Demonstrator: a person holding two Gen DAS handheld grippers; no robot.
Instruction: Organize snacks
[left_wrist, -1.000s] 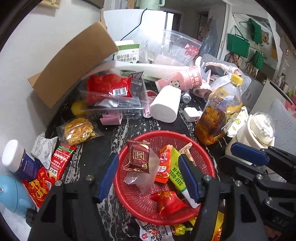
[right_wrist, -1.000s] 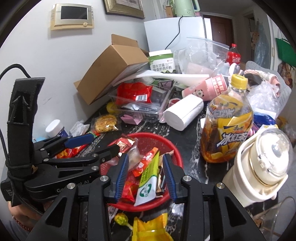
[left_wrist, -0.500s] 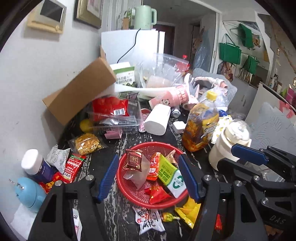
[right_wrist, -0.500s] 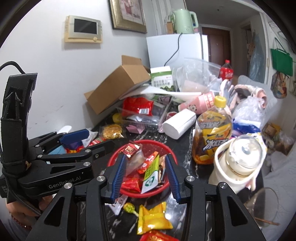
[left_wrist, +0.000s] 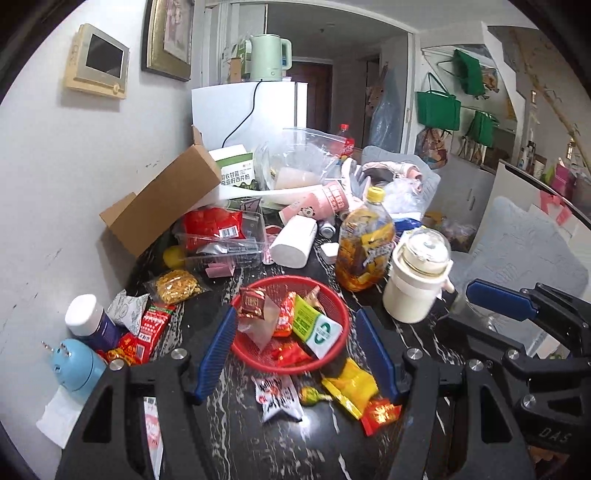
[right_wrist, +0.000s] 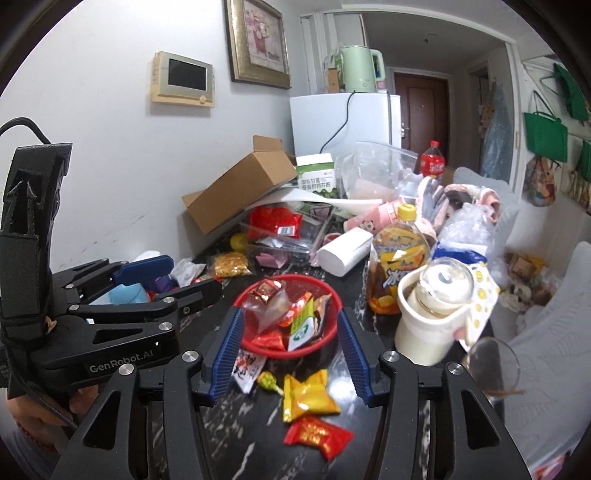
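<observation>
A red mesh basket (left_wrist: 334, 352) on the dark marbled table holds several snack packets, among them a green-and-white one (left_wrist: 314, 325). Loose in front of it lie a white packet (left_wrist: 277, 397), a lollipop (left_wrist: 310, 395), a yellow packet (left_wrist: 351, 384) and a red packet (left_wrist: 380, 411). My left gripper (left_wrist: 295, 314) hangs open above and short of the basket, holding nothing. My right gripper (right_wrist: 290, 314) hovers the same way over the basket (right_wrist: 295, 352); its jaws are opening with nothing between them. Below it lie the yellow packet (right_wrist: 308, 397) and red packet (right_wrist: 317, 435).
More packets (left_wrist: 151, 328) and a bag of yellow snacks (left_wrist: 177, 284) lie left of the basket, beside a white-capped bottle (left_wrist: 92, 321) and a blue plug (left_wrist: 75, 365). An orange drink bottle (left_wrist: 364, 251) and white jar (left_wrist: 417, 280) stand right. A cardboard box (left_wrist: 162, 199), clear tub (left_wrist: 221, 236) and paper roll (left_wrist: 293, 242) crowd the back.
Both grippers have drawn back and up from the basket, so more of the table and the loose packets in front show. The right gripper's jaws have spread wider.
</observation>
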